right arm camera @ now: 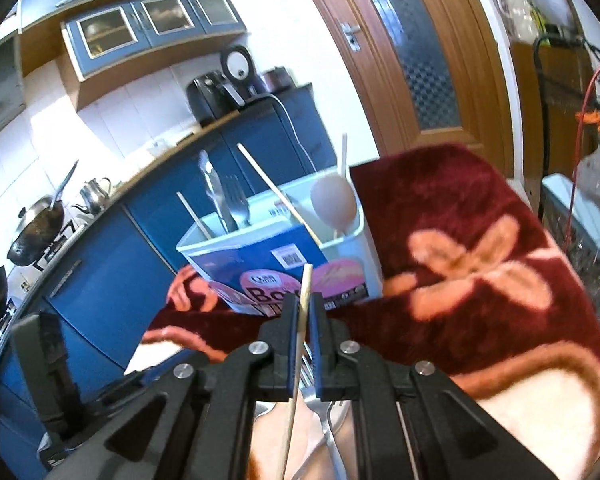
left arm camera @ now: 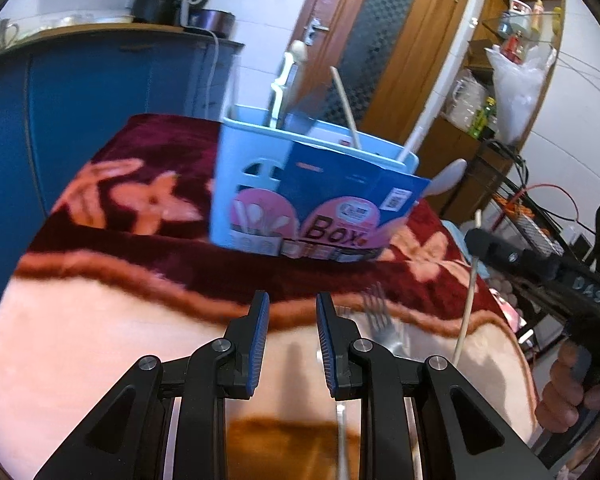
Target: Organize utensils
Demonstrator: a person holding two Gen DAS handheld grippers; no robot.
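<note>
Right gripper [right arm camera: 302, 312]: jaws pressed together on a pale chopstick [right arm camera: 300, 344], which stands nearly upright between the blue pads; its tip pokes out above them.
Left gripper [left arm camera: 293, 312]: fingers spread a little apart, nothing between them, hovering over the blanket.
Forks [right arm camera: 320, 396]: steel, lying on the blanket just under the right gripper; one fork [left arm camera: 382, 320] shows beside the left gripper's right finger.
Person's hand [left arm camera: 568, 392]: wrapped around the right gripper's handle, at the left view's right edge.
Blanket [right arm camera: 480, 240]: dark red with peach flowers and a cream border, covering the table.
Utensil box [right arm camera: 284, 256]: light blue, with a blue and pink card label on its front, standing on the blanket beyond both grippers.
In the box: chopsticks, tongs [right arm camera: 216, 192], a fork and a pale spoon [right arm camera: 334, 204], all upright or leaning.
Behind: blue cabinets [right arm camera: 100, 260] and a wooden door [left arm camera: 384, 40].
</note>
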